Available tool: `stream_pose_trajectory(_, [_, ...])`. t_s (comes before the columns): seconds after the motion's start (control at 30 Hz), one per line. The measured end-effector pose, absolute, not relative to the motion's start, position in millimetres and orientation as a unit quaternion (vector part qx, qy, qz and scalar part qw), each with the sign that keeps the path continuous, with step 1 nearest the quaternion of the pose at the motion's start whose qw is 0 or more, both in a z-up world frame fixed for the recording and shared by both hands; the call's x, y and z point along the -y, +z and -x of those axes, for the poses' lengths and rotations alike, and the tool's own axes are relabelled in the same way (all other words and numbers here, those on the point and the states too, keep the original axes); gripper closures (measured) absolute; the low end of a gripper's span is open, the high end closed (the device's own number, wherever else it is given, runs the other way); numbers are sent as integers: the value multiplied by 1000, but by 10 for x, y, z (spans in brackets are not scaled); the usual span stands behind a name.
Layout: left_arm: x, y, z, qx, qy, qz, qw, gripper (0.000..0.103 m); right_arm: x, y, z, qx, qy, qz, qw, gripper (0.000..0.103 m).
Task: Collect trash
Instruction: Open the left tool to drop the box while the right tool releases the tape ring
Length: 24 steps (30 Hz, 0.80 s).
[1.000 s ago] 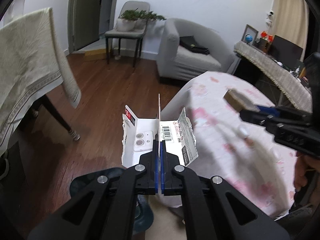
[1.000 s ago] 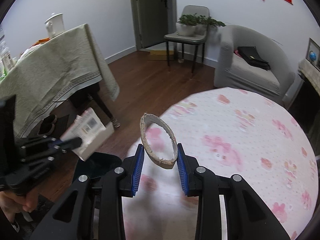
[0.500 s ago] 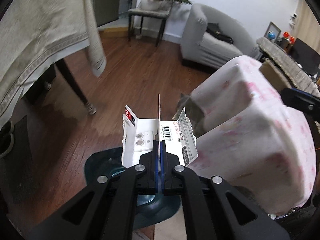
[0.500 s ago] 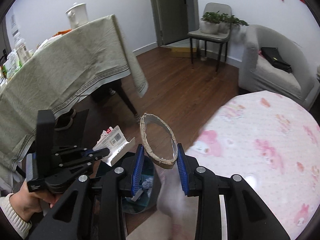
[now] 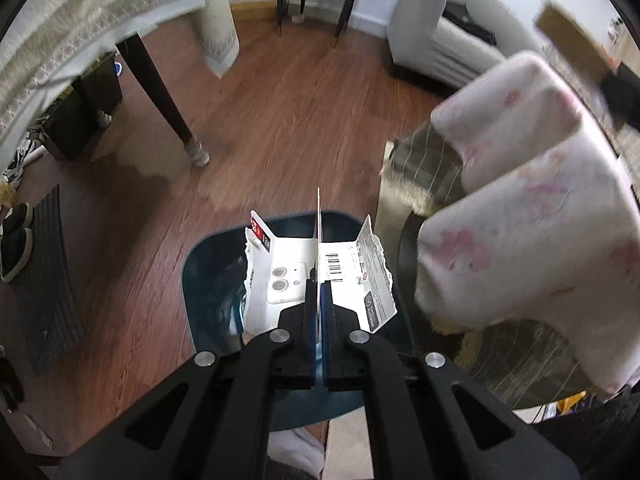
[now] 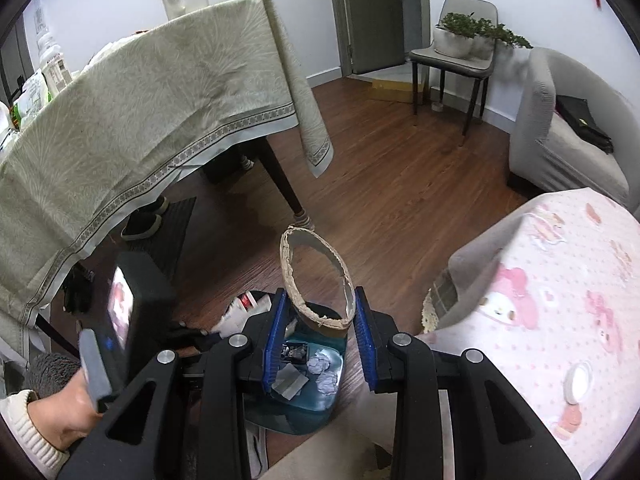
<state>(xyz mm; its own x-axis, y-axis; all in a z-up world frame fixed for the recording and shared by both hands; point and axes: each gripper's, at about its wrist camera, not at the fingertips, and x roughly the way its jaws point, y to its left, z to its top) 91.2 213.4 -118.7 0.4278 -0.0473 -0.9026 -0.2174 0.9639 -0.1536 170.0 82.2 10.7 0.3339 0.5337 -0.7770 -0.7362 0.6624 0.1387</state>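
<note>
- The left gripper point(image 5: 319, 280) is pinching a torn white box point(image 5: 320, 276) edge-on between its pressed-together fingers, holding it over the dark blue trash bin point(image 5: 208, 280) on the wooden floor point(image 5: 280, 120).
- The right gripper point(image 6: 318, 316) is clamping a cardboard tape ring point(image 6: 316, 280) upright between its blue pads point(image 6: 276, 328), above the same bin point(image 6: 316, 404).
- Crumpled paper point(image 6: 326, 372) is lying inside the bin.
- The table with the pink cloth point(image 6: 560, 300) is standing just right of the bin, a small white lid point(image 6: 578, 382) sitting near its near edge.
</note>
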Motion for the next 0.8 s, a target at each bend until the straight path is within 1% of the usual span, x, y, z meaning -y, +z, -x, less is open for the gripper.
stream_pose_trajectory(0.1, [-2147,-1291,-893,-550,44,121,826,99,-906,66,-1692,-426,397,122,804,70])
stream_pose_trajectory(0.13, [-2158,-1321,-888,-557,36,126,820,96,-923,52,-1684,-427,398,123,803,70])
stream_pose_trajectory(0.2, [-2168,-1316,-853,-553,33,120,824,63,-987,12,-1675,-430,400,127,800,70])
stream_pose_trajectory(0.23, [-2174,-1300,-844,-549,33,117,827,59,-1033,-14,-1674,-433,400,130,798,70])
stream_pose_trajectory(0.33, [-2251,-1244,-797,-540,35,126,831,55,-1105,-82,-1664,-439,399,136,794,70])
stream_pose_trajectory(0.43, [-2358,-1157,-739,-527,43,137,837,54,-1169,-173,-1676,-448,397,143,788,70])
stream_pose_trajectory(0.47, [-2371,-1141,-742,-524,45,139,839,52,-1200,-203,-1676,-451,396,146,786,70])
stream_pose_trajectory(0.63, [-2520,-978,-656,-501,60,151,850,48,-1327,-350,-1664,-466,395,156,776,70])
stream_pose_trajectory(0.7, [-2560,-930,-629,-493,66,153,854,44,-1387,-433,-1650,-474,395,162,770,70])
stream_pose_trajectory(0.8, [-2627,-805,-572,-476,77,153,863,43,-1483,-559,-1620,-485,395,171,761,70])
